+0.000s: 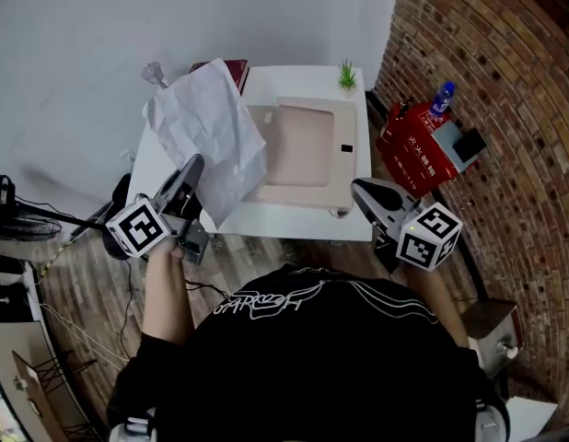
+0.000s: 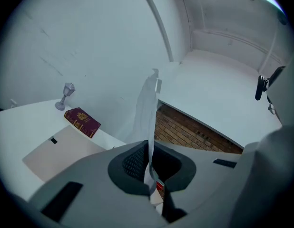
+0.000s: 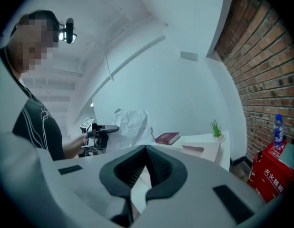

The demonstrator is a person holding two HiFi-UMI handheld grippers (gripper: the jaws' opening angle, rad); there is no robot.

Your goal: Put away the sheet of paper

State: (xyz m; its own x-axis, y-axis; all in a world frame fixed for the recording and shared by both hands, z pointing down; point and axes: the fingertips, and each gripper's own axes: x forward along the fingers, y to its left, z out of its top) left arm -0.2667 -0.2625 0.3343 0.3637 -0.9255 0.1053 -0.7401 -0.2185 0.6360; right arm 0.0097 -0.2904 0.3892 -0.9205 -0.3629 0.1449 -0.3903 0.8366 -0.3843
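Observation:
A crumpled white sheet of paper [image 1: 209, 132] hangs above the left part of the white table [image 1: 294, 221]. My left gripper [image 1: 194, 166] is shut on its lower edge. In the left gripper view the sheet [image 2: 148, 113] runs edge-on up from between the pads of that gripper [image 2: 149, 148]. A beige flat tray [image 1: 351, 118] lies in the middle of the table, partly hidden by the paper. My right gripper [image 1: 363, 191] hovers over the table's front right corner, shut and holding nothing. The right gripper view shows its jaws [image 3: 146, 172] together, with the paper [image 3: 132, 125] far off at the left.
A maroon book [image 1: 237, 70], a small goblet [image 1: 156, 72] and a potted plant [image 1: 347, 77] stand along the table's far edge. A red box [image 1: 415, 145] with a blue bottle [image 1: 442, 98] sits on the floor by the brick wall. A fan [image 1: 4, 210] stands at the left.

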